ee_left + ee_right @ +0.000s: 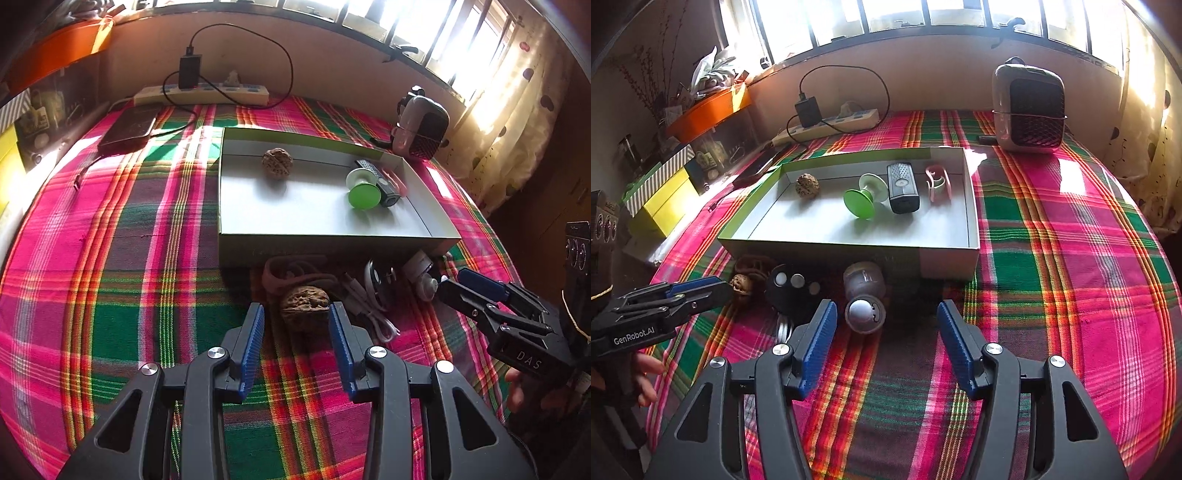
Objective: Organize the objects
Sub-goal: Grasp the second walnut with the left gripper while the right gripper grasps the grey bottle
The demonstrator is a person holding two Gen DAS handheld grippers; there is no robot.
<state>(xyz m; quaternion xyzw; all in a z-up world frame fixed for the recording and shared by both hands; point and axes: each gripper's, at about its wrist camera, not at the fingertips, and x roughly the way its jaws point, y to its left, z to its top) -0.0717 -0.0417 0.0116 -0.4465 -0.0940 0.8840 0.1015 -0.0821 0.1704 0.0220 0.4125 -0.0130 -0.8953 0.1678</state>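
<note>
Plaid cloth (110, 258) | L hand-held gripper (296, 314) open, walnut (304, 301) btwn tips | R hand-held gripper (884, 314) open, empty

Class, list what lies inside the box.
Inside the box: a walnut, a green spool, a black remote, a pink clip. Anything beneath them is hidden.

"GenRobot.AI" stands on the left claw (724, 286) (white lettering); "DAS" on the right claw (448, 282).
</note>
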